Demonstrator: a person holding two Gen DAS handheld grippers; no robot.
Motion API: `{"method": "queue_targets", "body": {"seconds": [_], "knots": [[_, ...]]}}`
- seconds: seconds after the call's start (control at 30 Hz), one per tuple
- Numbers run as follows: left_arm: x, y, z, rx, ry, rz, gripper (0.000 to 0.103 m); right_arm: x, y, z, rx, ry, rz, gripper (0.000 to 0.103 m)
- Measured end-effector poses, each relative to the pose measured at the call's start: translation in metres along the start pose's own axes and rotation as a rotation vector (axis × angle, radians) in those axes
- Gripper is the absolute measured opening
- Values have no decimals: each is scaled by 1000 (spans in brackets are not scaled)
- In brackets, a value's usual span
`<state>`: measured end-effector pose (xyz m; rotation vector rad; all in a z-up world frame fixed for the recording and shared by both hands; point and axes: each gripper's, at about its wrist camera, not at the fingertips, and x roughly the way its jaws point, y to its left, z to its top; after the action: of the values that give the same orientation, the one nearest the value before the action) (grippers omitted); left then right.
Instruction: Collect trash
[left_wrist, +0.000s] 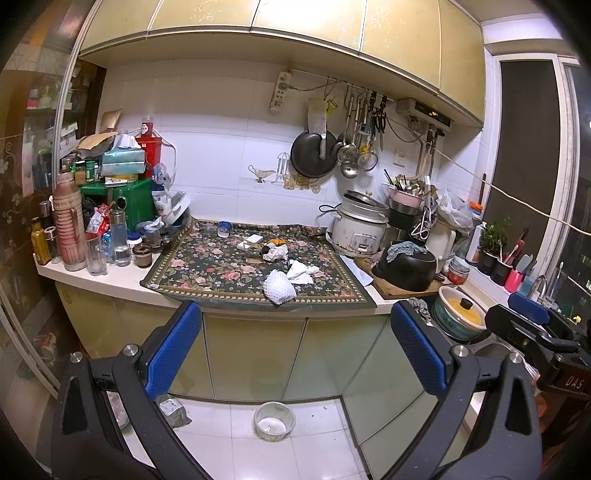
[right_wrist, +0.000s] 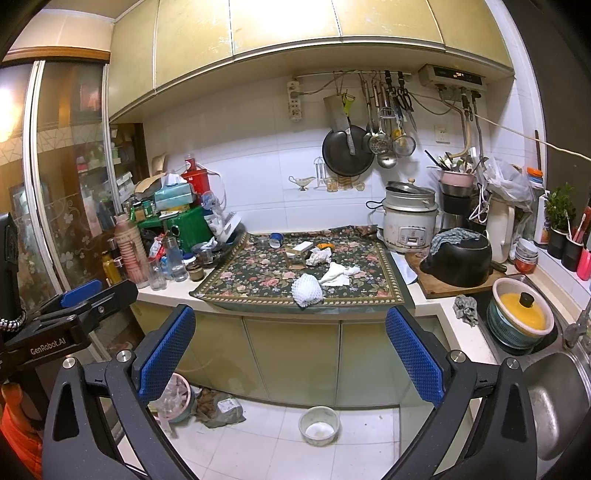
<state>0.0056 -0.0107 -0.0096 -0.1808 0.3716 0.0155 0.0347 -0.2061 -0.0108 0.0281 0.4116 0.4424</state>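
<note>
Trash lies on a floral cloth (left_wrist: 207, 266) (right_wrist: 258, 273) on the counter: a white foam fruit net (left_wrist: 279, 286) (right_wrist: 307, 291) near the front edge, crumpled white tissues (left_wrist: 301, 272) (right_wrist: 338, 275) behind it, a second crumpled paper (left_wrist: 276, 253) (right_wrist: 319, 255), a small white box (left_wrist: 251, 242) (right_wrist: 301, 246) and orange peel (left_wrist: 277, 242) (right_wrist: 325, 245). My left gripper (left_wrist: 295, 343) is open and empty, well short of the counter. My right gripper (right_wrist: 290, 347) is also open and empty, held back at the same distance. A pink bin with a plastic liner (right_wrist: 173, 400) stands on the floor at left.
Bottles, jars and a green box (left_wrist: 135, 199) crowd the counter's left. A rice cooker (left_wrist: 356, 230), black pot (left_wrist: 404, 267) on a wooden board and a sink with a lidded yellow bowl (right_wrist: 521, 317) fill the right. A small bowl (left_wrist: 274, 421) sits on the floor tiles.
</note>
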Motion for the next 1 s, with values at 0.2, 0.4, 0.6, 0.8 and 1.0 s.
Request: {"method": "queue_targets", "body": {"seconds": [0.2, 0.4, 0.6, 0.8, 1.0], "knots": [[3, -6, 3, -3, -2, 15, 103, 2, -8, 1, 0, -1, 16, 103], [10, -15, 5, -8, -4, 35, 103, 5, -14, 0, 2, 1, 26, 103], [23, -28, 5, -21, -7, 68, 103, 13, -30, 3, -3, 8, 47, 103], [43, -40, 6, -31, -6, 85, 103, 24, -46, 2, -6, 10, 43, 103], [79, -46, 10, -11, 24, 107, 103, 53, -65, 6, 14, 43, 35, 103]]}}
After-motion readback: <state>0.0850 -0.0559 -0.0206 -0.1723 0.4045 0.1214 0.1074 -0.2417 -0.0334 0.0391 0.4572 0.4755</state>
